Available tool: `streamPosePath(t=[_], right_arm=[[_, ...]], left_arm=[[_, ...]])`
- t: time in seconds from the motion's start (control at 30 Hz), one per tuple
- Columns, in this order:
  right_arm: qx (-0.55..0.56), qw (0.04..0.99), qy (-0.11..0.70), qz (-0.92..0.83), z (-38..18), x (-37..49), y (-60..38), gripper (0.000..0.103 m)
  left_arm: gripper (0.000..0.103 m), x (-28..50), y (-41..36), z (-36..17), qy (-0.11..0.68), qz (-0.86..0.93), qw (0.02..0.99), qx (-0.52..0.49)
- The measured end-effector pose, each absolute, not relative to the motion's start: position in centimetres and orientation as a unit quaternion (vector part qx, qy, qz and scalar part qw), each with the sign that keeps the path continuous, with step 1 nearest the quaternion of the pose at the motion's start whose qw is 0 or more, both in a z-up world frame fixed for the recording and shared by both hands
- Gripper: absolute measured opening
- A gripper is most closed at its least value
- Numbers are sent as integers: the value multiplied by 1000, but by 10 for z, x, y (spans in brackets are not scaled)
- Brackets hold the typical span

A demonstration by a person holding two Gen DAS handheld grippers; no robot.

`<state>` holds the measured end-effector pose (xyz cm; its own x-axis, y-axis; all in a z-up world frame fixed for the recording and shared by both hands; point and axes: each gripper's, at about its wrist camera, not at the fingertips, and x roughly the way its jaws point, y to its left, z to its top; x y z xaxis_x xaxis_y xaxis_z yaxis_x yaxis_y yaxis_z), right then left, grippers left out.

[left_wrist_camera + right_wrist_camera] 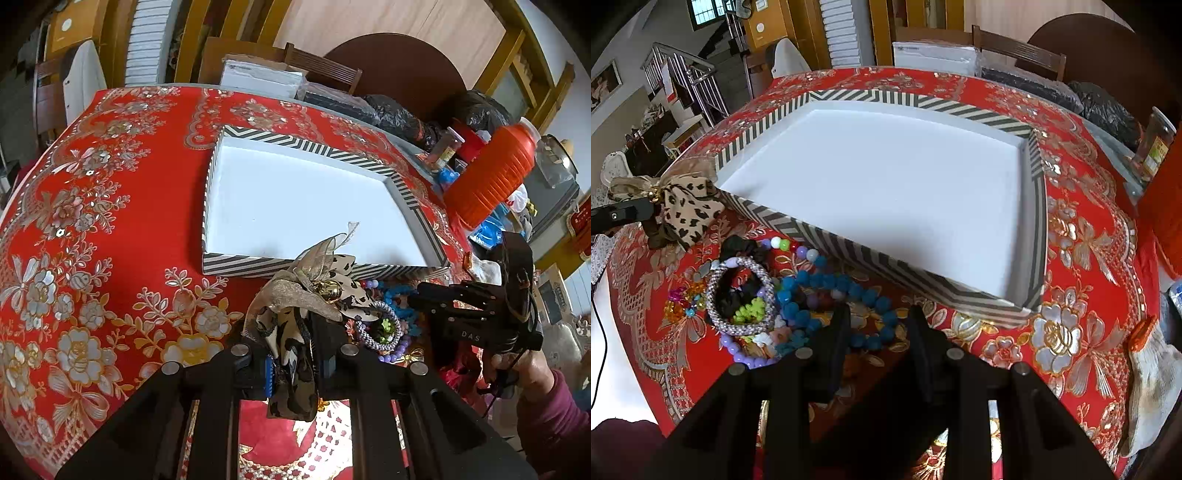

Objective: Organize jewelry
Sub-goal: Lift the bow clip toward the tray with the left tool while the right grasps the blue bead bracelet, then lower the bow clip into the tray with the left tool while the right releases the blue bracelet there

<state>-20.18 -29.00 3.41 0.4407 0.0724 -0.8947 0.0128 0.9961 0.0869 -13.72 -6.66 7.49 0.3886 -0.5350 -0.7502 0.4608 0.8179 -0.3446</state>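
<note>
I am working over a round table under a red cloth with gold and silver flowers [1071, 229], and on it is sitting the wide, shallow box with black-and-white striped walls and a white floor [1032, 236]. Its floor is showing nothing at all, so by my reckoning none of the sorting is done yet.

My left gripper [293, 369] is clenching a leopard-print fabric bow with gold ribbon and a small gold bell [317, 284], held up just short of the box's near wall (the first piece to go in, I would guess). My right gripper [877, 332] is standing parted with nothing between its fingers, hovering over the heap.

Everything else is waiting beside the near wall: a strand of teal blue beads [827, 284], a silver beaded bangle [742, 295], a lilac bead bracelet [746, 356], a black fabric scrunchie [738, 247], and a cluster of coloured crystal beads [681, 304].

The right view is laying out this whole heap, which the bow is mostly hiding in the left view. Only the left view is showing the clamp on the bow's tails, and my right gripper from outside.
</note>
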Motion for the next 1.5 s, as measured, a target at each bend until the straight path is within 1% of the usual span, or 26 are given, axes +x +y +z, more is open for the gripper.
streamPosePath(t=[0.17, 0.2, 0.23, 0.27, 0.33, 0.37, 0.53, 0.83, 1.03, 1.23, 1.5], right_arm=[[38, 846, 531, 24, 35, -201, -290, 31], [45, 845, 532, 27, 34, -201, -292, 28], [53, 844, 533, 33, 32, -200, -294, 20], [57, 842, 535, 34, 31, -199, -296, 18], [52, 847, 527, 34, 31, -201, -297, 11], [50, 848, 527, 36, 31, -201, -297, 9], [91, 864, 492, 51, 55, -210, -302, 9], [93, 890, 442, 66, 107, -210, -297, 9], [90, 900, 423, 60, 128, -210, -299, 9], [85, 903, 418, 44, 134, -199, -306, 9], [94, 894, 437, 32, 116, -176, -311, 9]], left_arm=[[5, -140, -68, 79, 461, -301, 834, -39], [5, -139, -68, 79, 460, -301, 834, -40], [5, -139, -68, 80, 460, -301, 834, -42], [5, -140, -69, 80, 459, -301, 835, -43], [5, -141, -69, 83, 457, -301, 836, -42], [5, -141, -69, 83, 456, -302, 836, -42], [5, -140, -64, 94, 447, -300, 841, -51], [5, -131, -67, 110, 431, -299, 849, -63], [5, -122, -72, 116, 425, -302, 850, -71], [5, -108, -84, 116, 426, -302, 850, -74], [5, -77, -93, 101, 442, -285, 846, -90]])
